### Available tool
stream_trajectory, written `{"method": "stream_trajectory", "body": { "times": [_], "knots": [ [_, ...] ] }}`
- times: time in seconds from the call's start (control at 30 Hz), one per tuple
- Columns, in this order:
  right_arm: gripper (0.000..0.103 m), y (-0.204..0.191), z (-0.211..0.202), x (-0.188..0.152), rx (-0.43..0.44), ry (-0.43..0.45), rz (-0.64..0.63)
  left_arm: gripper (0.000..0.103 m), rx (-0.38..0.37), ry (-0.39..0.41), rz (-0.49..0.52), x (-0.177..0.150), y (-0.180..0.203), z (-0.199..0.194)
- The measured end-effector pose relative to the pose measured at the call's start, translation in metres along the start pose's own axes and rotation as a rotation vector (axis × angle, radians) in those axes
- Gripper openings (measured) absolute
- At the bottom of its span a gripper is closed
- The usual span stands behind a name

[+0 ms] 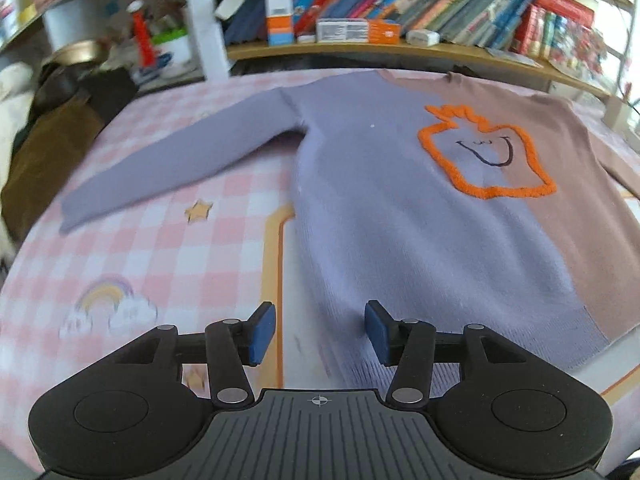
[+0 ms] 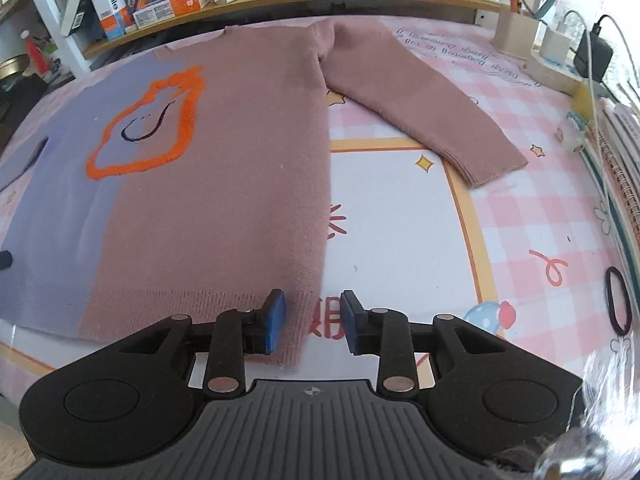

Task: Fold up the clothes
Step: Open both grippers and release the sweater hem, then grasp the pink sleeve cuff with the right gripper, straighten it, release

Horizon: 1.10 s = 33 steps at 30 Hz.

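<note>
Both pairs of jaws stand apart with nothing pinched between them. Our left gripper (image 1: pixel 320 332) has its blue pads (image 1: pixel 262 334) spread wide over the hem corner of the sweater (image 1: pixel 380 200); the lilac edge runs between the pads, but neither pad presses on it. Our right gripper (image 2: pixel 312 322) is parted less widely, its left pad (image 2: pixel 275 320) over the ribbed hem at the mauve corner and its right pad over the bare mat (image 2: pixel 400 220), and again no cloth is clamped.

Ahead of both jaws the sweater lies flat and face up on the pink checked mat, half lilac and half mauve, with an orange outlined figure (image 1: pixel 486 152) and a small drawn smile on the chest. Beyond our left jaws and off to their left, the lilac sleeve (image 1: pixel 172 168) stretches out away from the body. Beyond our right jaws and off to their right, the mauve sleeve (image 2: pixel 420 100) angles outward, its cuff resting on the mat. Farther ahead of the neckline a shelf of books (image 1: pixel 400 4) runs across. A dark hair tie (image 2: pixel 618 306) lies well to the right of our right jaws.
</note>
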State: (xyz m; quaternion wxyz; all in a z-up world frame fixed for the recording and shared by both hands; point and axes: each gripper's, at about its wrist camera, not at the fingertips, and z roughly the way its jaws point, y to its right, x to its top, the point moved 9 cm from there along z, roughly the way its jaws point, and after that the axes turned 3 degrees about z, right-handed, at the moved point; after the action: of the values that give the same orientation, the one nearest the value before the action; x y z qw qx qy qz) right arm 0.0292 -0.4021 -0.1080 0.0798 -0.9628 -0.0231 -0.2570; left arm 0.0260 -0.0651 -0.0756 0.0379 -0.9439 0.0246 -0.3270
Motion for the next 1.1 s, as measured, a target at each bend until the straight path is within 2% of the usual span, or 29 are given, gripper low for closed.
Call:
{"method": "stream_trajectory", "body": {
  "times": [0.03, 0.13, 0.3, 0.37, 0.5, 0.57, 0.7, 0.9, 1.03, 1.1],
  "knots": [
    [0.012, -0.004, 0.000, 0.000, 0.001, 0.006, 0.003, 0.050, -0.002, -0.001, 0.006, 0.003, -0.002, 0.003],
    [0.005, -0.017, 0.000, 0.004, -0.025, 0.033, -0.016, 0.050, -0.025, 0.009, 0.041, 0.012, 0.003, 0.008],
    [0.004, -0.050, -0.027, 0.018, 0.021, 0.139, -0.069, 0.050, -0.073, 0.012, 0.152, 0.019, 0.023, 0.016],
    [0.004, -0.052, -0.042, 0.019, 0.014, 0.171, -0.079, 0.050, -0.083, 0.010, 0.175, 0.019, 0.027, 0.019],
    [0.004, -0.021, -0.026, -0.002, -0.108, 0.086, -0.036, 0.054, -0.112, 0.015, 0.165, 0.019, 0.025, 0.021],
    [0.001, -0.020, -0.012, -0.012, -0.129, 0.040, -0.026, 0.055, -0.126, 0.017, 0.157, 0.019, 0.022, 0.022],
    [0.001, -0.022, -0.007, -0.014, -0.151, 0.047, -0.008, 0.056, -0.133, 0.033, 0.148, 0.021, 0.020, 0.019],
    [0.002, 0.001, -0.018, 0.007, -0.146, 0.109, 0.073, 0.056, -0.136, 0.101, 0.137, 0.032, 0.024, 0.006],
    [0.025, 0.033, -0.020, 0.029, -0.186, 0.167, 0.118, 0.056, -0.145, 0.116, 0.144, 0.035, 0.038, 0.000],
    [0.026, 0.052, -0.017, 0.040, -0.199, 0.192, 0.123, 0.056, -0.143, 0.105, 0.148, 0.030, 0.048, -0.001]
  ]
}}
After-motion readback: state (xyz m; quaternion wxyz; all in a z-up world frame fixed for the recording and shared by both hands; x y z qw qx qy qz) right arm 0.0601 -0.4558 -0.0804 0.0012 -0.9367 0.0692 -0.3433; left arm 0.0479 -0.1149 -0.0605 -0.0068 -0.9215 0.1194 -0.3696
